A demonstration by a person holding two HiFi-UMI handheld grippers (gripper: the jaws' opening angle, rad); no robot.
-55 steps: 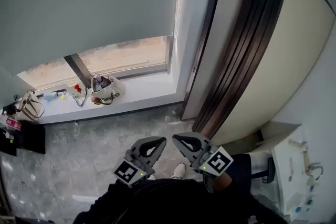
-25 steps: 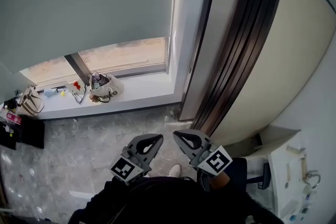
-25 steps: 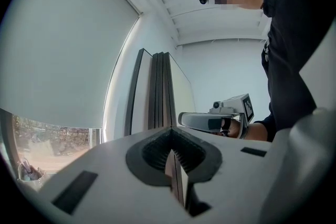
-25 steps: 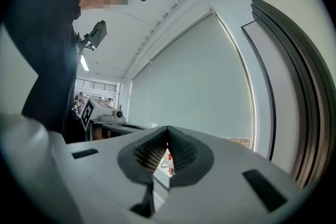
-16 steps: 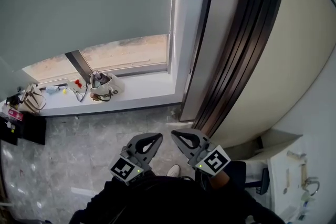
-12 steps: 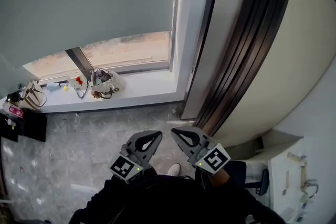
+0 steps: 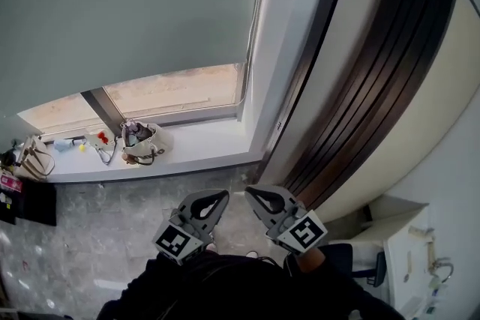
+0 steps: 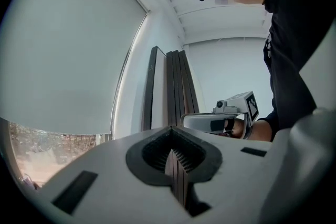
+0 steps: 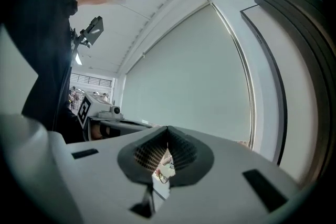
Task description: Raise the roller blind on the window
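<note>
A pale grey roller blind (image 7: 127,4) covers most of the window; a strip of bare glass (image 7: 169,90) shows below its lower edge. The blind's cord (image 7: 255,19) hangs along the window's right side, by the white frame. My left gripper (image 7: 222,195) and right gripper (image 7: 250,193) are held low, close to my body, well short of the window, side by side. Both are shut with nothing between the jaws. The blind (image 8: 68,55) fills the left of the left gripper view, and the blind (image 9: 194,76) is at the centre of the right gripper view.
A white sill (image 7: 187,150) carries a light bag (image 7: 139,145) and small items. Dark stacked panels (image 7: 360,86) lean at the right of the window. More bags (image 7: 30,157) stand at the far left. A white desk (image 7: 420,266) stands at the lower right. The floor (image 7: 97,221) is grey stone.
The head view has tilted upward, so the window and dark panels sit differently in frame. Both grippers stay shut, side by side near my body.
</note>
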